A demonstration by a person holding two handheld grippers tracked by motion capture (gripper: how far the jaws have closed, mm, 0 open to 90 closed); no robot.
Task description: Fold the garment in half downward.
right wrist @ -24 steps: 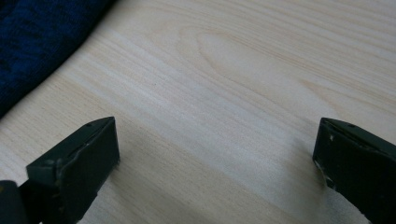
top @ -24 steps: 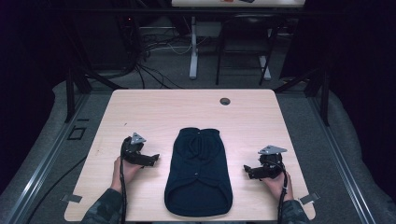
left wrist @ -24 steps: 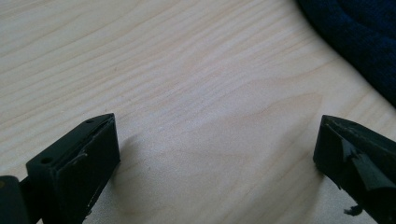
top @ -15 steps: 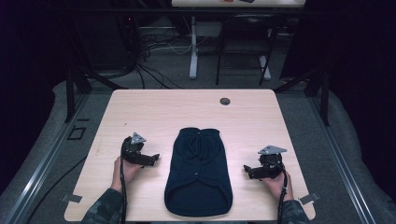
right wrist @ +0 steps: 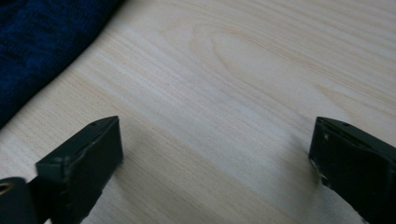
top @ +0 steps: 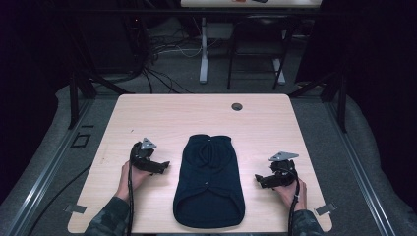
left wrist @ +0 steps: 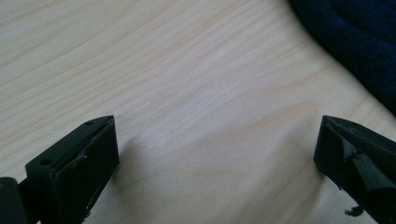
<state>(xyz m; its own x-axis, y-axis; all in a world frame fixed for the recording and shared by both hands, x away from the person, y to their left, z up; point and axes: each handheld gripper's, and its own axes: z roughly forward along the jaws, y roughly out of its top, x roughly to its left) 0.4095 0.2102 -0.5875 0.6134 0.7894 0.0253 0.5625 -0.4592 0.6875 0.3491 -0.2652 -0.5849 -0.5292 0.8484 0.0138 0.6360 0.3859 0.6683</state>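
Note:
A dark navy knitted garment (top: pixel 209 182) lies flat in the middle of the light wooden table (top: pixel 196 115), its wider hem toward the near edge. To its left rests my left gripper (top: pixel 162 167), open, jaws pointing at the cloth and a short gap away. In the left gripper view the garment's edge (left wrist: pixel 359 46) shows at the upper right, beyond the wide-apart jaws. My right gripper (top: pixel 259 179) sits on the table to the garment's right, open too. The right gripper view has the navy cloth (right wrist: pixel 42 42) at upper left, bare wood between the jaws.
A round cable hole (top: pixel 237 106) is set near the table's far edge. Behind the table stand dark chair legs and a white desk leg (top: pixel 203 49) among floor cables. Bits of tape (top: pixel 324 210) mark the near corners.

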